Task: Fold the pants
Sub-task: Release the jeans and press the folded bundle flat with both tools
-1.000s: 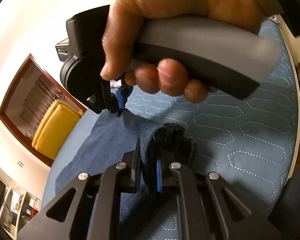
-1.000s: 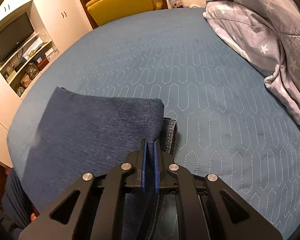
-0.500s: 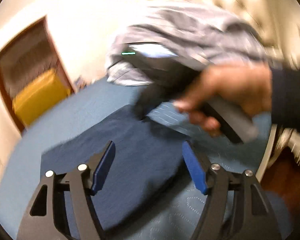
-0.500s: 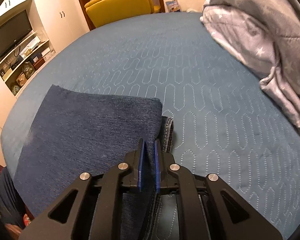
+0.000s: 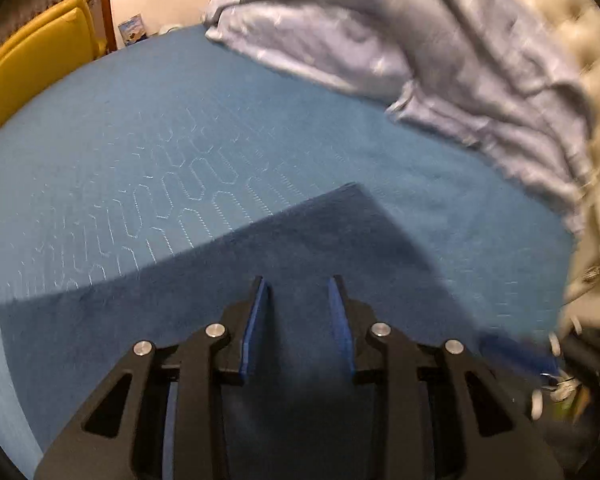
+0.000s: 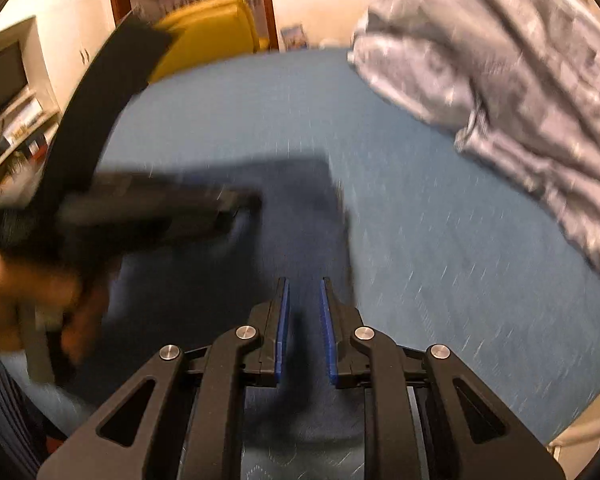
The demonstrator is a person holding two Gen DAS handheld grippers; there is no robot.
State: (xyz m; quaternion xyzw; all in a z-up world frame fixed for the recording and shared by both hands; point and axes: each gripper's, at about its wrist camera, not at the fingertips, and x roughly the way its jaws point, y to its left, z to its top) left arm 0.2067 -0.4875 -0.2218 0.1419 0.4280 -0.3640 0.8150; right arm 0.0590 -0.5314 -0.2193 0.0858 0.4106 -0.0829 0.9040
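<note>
The dark blue pants lie folded flat on the blue quilted bed cover. My left gripper hangs above them with its jaws apart and nothing between them. In the right wrist view the pants lie ahead, blurred. My right gripper is open a little and empty above their near edge. The left gripper's black body and the hand holding it cross the left of that view, blurred by motion.
A crumpled grey duvet lies at the back right of the bed, by the tufted headboard. A yellow armchair stands beyond the far left edge. Shelves with a TV are at left.
Both grippers have let go of the pants. The left one opened and swung up and away; the right one opened slightly and pulled back. The pants now lie flat.
</note>
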